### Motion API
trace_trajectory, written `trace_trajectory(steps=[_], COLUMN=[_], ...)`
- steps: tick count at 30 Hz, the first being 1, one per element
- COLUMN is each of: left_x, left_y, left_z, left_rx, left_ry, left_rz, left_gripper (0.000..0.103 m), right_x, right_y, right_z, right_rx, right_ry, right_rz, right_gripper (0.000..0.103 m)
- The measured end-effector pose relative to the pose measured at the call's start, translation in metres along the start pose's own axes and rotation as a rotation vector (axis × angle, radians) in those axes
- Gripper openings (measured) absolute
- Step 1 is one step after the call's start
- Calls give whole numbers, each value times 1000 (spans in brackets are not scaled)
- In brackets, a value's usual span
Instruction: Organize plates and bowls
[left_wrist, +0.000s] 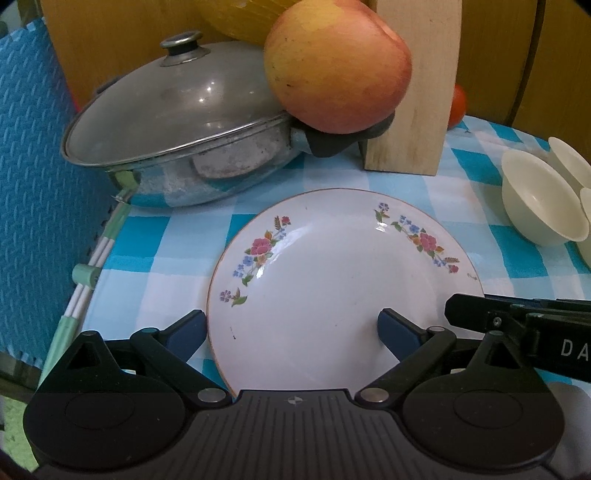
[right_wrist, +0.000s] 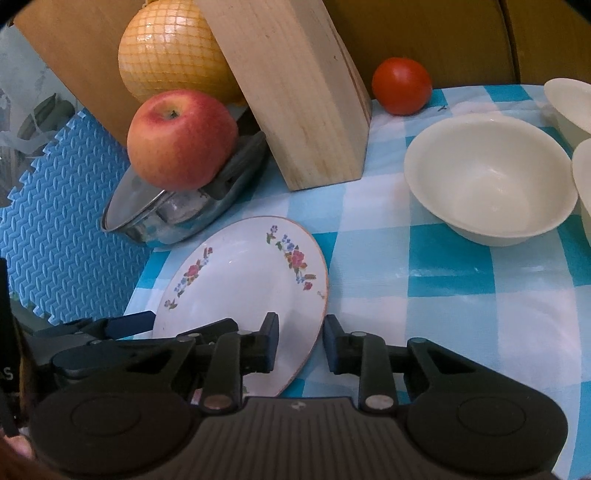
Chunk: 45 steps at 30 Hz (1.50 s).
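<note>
A white plate with flower prints (left_wrist: 332, 280) (right_wrist: 243, 280) lies on the blue-checked tablecloth. My left gripper (left_wrist: 293, 330) is open across the plate's near left rim, one finger beside the plate and the other over it. My right gripper (right_wrist: 301, 343) is open with a narrower gap, and the plate's right rim runs between its fingers. From the left wrist the right gripper (left_wrist: 480, 310) shows at the plate's right edge. Three cream bowls stand to the right, the nearest (right_wrist: 487, 177) (left_wrist: 543, 206) upright and empty.
A lidded metal pot (left_wrist: 177, 110) sits just behind the plate, with an apple (left_wrist: 336, 66) resting on its handle. A wooden block (left_wrist: 417, 92) leans behind; a tomato (right_wrist: 402, 85) and a netted pomelo (right_wrist: 173, 51) lie beyond. Blue foam mat (left_wrist: 33, 184) borders the left.
</note>
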<state>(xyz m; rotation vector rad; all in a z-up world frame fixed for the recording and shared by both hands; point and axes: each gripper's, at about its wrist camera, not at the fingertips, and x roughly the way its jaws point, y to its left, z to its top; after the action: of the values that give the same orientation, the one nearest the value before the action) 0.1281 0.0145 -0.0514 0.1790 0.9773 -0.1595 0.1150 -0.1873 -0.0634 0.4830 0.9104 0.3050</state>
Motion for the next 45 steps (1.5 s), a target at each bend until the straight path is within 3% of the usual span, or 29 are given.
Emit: trace_trajectory(steps=[16, 31, 37, 41, 45], left_x=[4, -2, -5, 4, 7], left_y=[1, 9, 4, 16, 16], left_z=[2, 2, -2, 4, 7], left_rx=[-19, -59, -6, -81, -92], left_ry=[4, 18, 7, 31, 25], left_rz=[-15, -38, -44, -85, -84], left_gripper=[103, 96, 95, 95, 96], right_x=[0, -9, -4, -2, 1], right_y=[-4, -2, -8, -12, -13], right_z=[1, 1, 2, 3, 3], right_rx=[27, 18, 38, 43, 54], right_ry=[-18, -21, -11, -28, -42], right_rz=[23, 20, 13, 25, 40], right_gripper=[30, 29, 28, 28, 30])
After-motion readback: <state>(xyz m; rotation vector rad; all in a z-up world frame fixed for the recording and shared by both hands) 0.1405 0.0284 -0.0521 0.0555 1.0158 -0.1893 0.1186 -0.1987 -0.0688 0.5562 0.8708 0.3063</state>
